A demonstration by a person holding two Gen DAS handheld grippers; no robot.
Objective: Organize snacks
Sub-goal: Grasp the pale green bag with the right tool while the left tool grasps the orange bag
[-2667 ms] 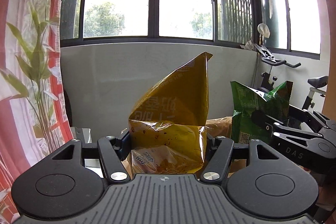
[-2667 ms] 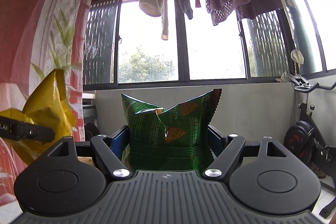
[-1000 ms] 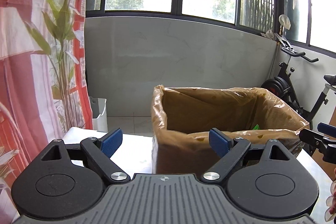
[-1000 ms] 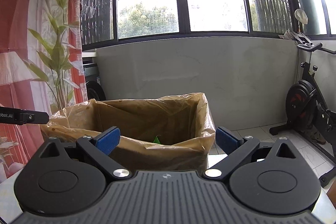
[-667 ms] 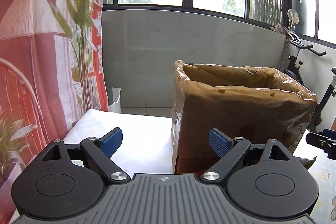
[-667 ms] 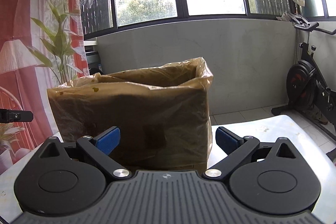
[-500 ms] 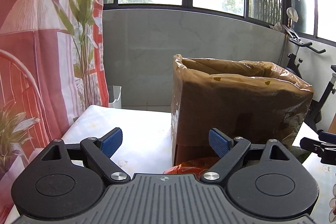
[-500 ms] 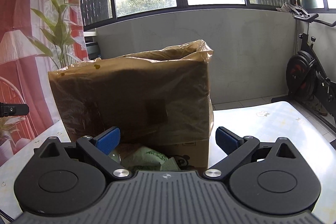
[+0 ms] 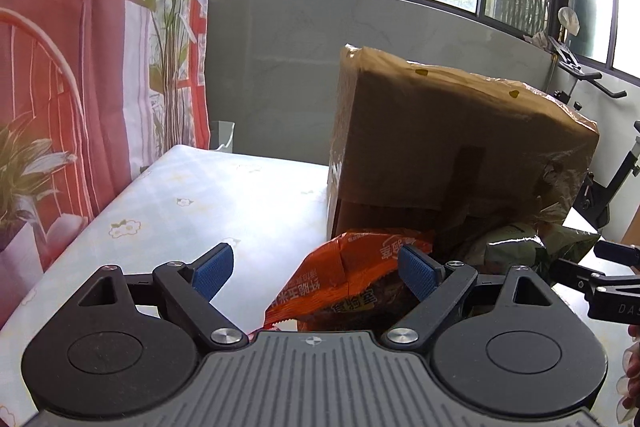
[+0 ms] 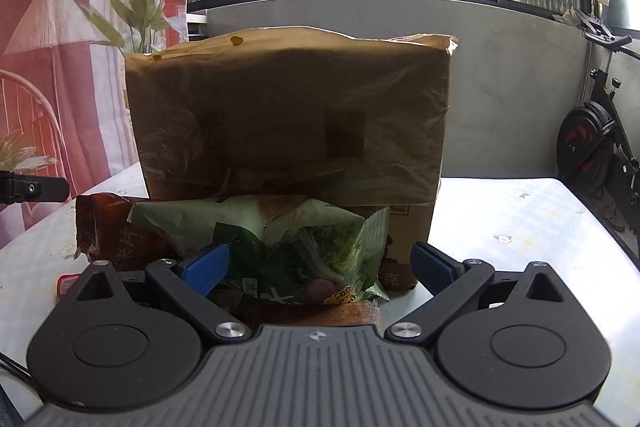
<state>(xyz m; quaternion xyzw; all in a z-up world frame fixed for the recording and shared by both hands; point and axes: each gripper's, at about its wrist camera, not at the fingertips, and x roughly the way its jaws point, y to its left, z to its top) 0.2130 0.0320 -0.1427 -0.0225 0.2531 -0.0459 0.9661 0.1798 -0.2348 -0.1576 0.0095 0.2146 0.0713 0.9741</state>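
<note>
Step in hand, as judged: approach to the next pair of snack bags. Left claw [image 9: 312, 269] spread wide, clamped on nothing, orange snack bag [image 9: 352, 279] lying between the pads with the right pad [image 9: 416, 271] just beside it, contact impossible to tell. Right claw [image 10: 320, 269] likewise spread wide and empty, green snack bag [image 10: 296, 251] between its pads. Both bags flat on the bench [image 10: 520, 223], at the foot of the plastic-lined cardboard box [image 10: 288, 119], touching or just beside its front wall. Next move, as judged: advance until each bag sat fully between the pads, closure on the crinkled film, then a lift over the box rim.
</note>
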